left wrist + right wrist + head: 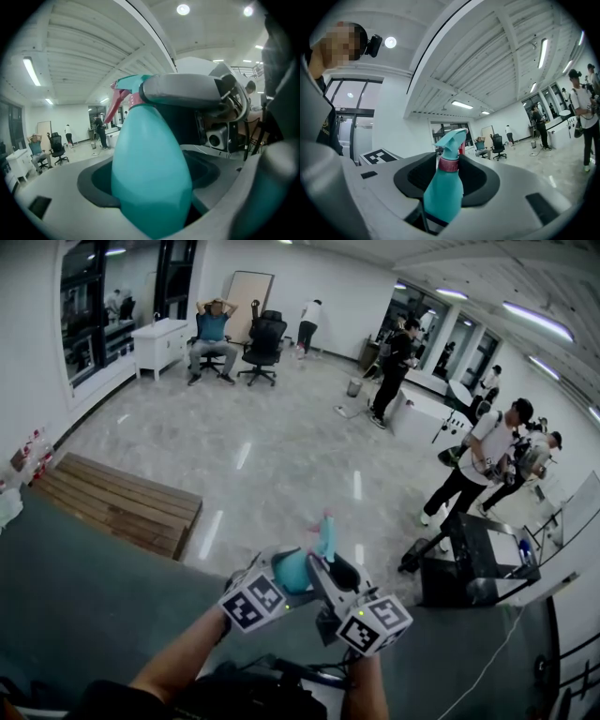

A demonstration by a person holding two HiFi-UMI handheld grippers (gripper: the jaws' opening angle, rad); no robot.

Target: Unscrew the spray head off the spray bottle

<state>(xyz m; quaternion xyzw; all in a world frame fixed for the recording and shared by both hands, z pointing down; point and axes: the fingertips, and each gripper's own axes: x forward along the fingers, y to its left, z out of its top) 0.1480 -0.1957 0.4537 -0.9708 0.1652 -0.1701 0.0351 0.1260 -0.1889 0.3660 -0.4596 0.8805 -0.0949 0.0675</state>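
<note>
I hold a teal spray bottle (292, 570) in the air between both grippers, its spray head (325, 538) pointing away from me. My left gripper (277, 568) is shut on the bottle's body (150, 173), which fills the space between its jaws in the left gripper view. Above the body are the pink collar and the spray head (126, 86). A grey jaw of my right gripper (183, 89) lies across that head. In the right gripper view the bottle (443, 192) stands between the jaws, and its spray head (452, 140) rests against the dark pad. My right gripper (336, 570) sits just right of the head.
A grey surface (75, 596) lies below my arms, with a wooden pallet (122, 502) on the floor beyond it. A black desk (478, 559) stands at the right. Several people are in the room, one of them seated (211, 334) at the back.
</note>
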